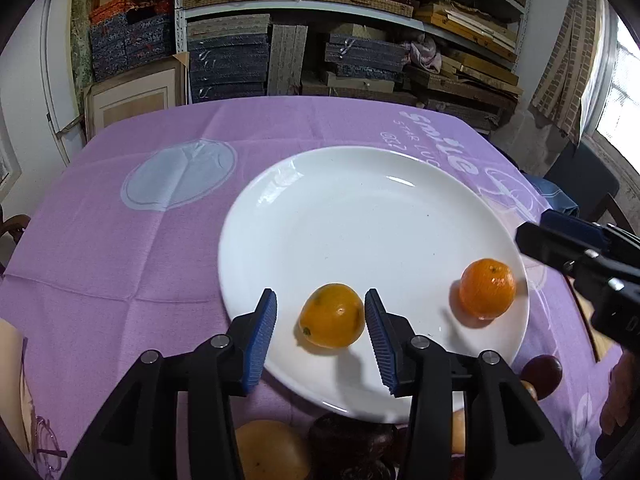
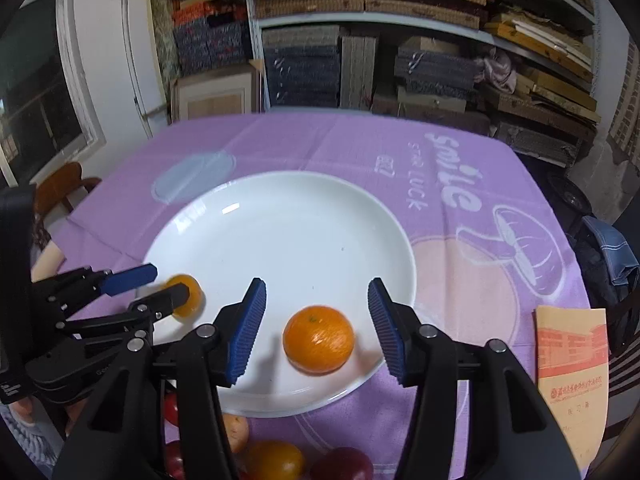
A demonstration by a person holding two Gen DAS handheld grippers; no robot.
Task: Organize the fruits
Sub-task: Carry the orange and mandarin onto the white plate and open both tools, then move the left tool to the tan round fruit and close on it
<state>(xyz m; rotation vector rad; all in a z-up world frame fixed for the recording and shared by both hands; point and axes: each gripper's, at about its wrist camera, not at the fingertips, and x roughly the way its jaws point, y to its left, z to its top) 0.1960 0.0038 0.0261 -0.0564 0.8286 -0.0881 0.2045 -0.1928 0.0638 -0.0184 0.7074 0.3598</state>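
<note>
A white plate [image 1: 360, 208] lies on a purple tablecloth; it also shows in the right wrist view [image 2: 288, 220]. Two oranges rest on its near part. My left gripper [image 1: 320, 320] is open, its blue pads either side of the yellowish orange [image 1: 331, 316], not pressing it. My right gripper [image 2: 316, 320] is open around the deeper orange fruit [image 2: 319, 339], which lies free on the plate. That fruit [image 1: 487, 294] also shows in the left wrist view, and the yellowish orange [image 2: 186, 294] shows in the right wrist view, partly hidden by the left gripper's fingers [image 2: 128, 276].
Several more fruits lie at the table's near edge: an orange one [image 1: 268, 452], dark red ones [image 1: 540, 376] [image 2: 344, 464], a yellow one [image 2: 276, 460]. A paper booklet [image 2: 572, 372] lies at the right. Shelves of stacked boxes stand behind the table.
</note>
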